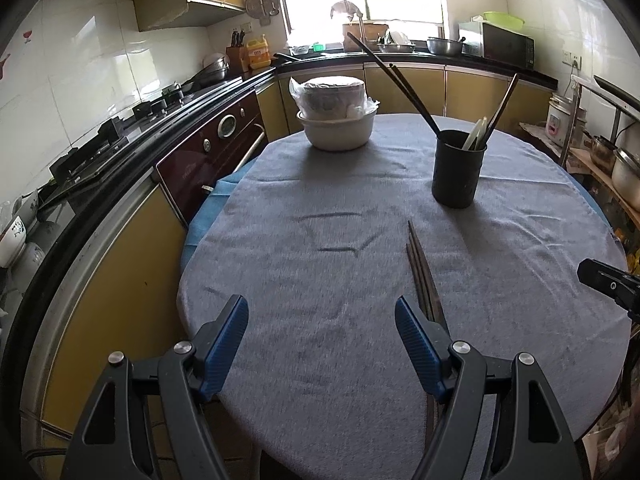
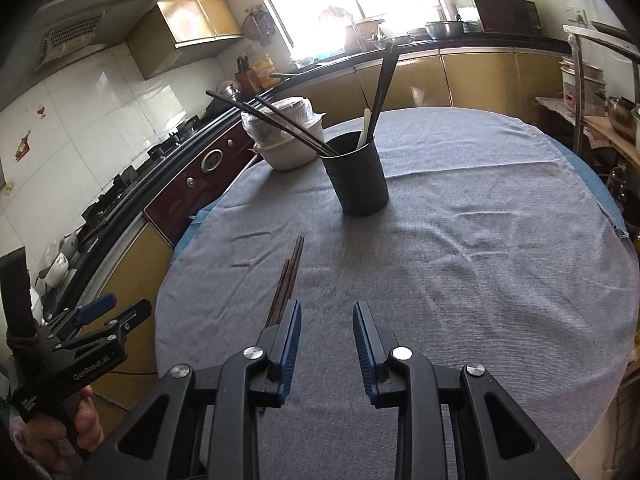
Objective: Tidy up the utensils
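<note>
Where any writing can be read, it is the white "GenRobot.AI" lettering on the matte black body of the left gripper [image 2: 120, 312], seen at the lower left of the right wrist view with a hand [image 2: 68, 432] wrapped around its grip. A yellow bottle [image 1: 257, 53] on the far counter carries a label, but its print is too small to read.

The left gripper [image 1: 320, 320] is released, its ribbed blue pads [image 1: 224, 344] standing wide apart with only cloth between them. The right gripper [image 2: 326, 320] is also unclenched, with a narrower gap and nothing between its blue ribbed pads [image 2: 292, 344].

A small bundle of slim, dark brown chopsticks [image 1: 422, 272] lies flat on the cloth, running out ahead from just beside the left gripper's right pad; in the right wrist view the same chopsticks [image 2: 288, 276] emerge just beside that gripper's left pad. Neither gripper clasps them.

Farther ahead stands a round, matte black holder cup [image 1: 458, 168], upright, holding long dark chopsticks and a pale utensil that lean outward. To its left, well beyond the left gripper, sits a white bowl [image 1: 338, 130] stacked with a container wrapped in clear plastic.

The round table is draped in a grey tablecloth [image 1: 320, 208] of soft, slightly wrinkled weave, with a blue layer showing at its edge.
</note>
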The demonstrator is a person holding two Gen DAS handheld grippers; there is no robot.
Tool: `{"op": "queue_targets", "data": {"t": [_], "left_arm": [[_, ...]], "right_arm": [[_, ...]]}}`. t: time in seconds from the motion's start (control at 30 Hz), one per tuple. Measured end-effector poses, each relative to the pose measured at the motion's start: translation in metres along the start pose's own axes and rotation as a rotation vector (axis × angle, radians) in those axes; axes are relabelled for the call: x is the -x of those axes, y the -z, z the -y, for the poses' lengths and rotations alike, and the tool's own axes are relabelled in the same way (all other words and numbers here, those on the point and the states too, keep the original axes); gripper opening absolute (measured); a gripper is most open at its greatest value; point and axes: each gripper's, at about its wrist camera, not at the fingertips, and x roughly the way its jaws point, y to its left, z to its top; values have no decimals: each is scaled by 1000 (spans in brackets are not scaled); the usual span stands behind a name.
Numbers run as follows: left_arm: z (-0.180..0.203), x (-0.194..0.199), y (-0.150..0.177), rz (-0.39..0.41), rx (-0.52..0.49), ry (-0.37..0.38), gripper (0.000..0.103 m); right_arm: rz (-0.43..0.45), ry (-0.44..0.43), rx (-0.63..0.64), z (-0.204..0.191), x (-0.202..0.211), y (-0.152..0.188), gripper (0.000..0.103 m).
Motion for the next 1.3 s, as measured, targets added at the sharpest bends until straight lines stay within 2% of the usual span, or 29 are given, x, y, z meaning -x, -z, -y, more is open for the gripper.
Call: {"op": "queue_targets", "data": {"t": [0.4,0.57,0.7,0.87,0.93,1.0,1.07,1.2,1.3], "left_arm": [[-11,-18,15,-52,27,-10,76],[-15,-21,11,-59,41,0,76],[-29,-13,-28,2,51,2,76],[-57,13,-101,153,132,-40,76],[-64,22,-116,196,169,-48,81],[-63,23,-114,209,182,-48,85],[-58,12,-102,176,175,-48,85],[-44,-31,-57,-8,157,-27,85],[-46,-50,-29,-96,187,-8,85]], "right_arm": [[-50,-17,-28,3,-15,5,29],[-64,-16,-18,-2,-19,7,29],[-66,-19,-25,0,-20,7,29],[-60,-24,-51,9,-20,7,29],[-55,-24,-63,14,-19,7,29],[-50,-26,-83,21,-17,7,29],[-45,-31,-97,26,-15,6,29],[-42,-47,-118,32,-17,4,29],[-62,-69,-111,25,-27,-2,29]]}}
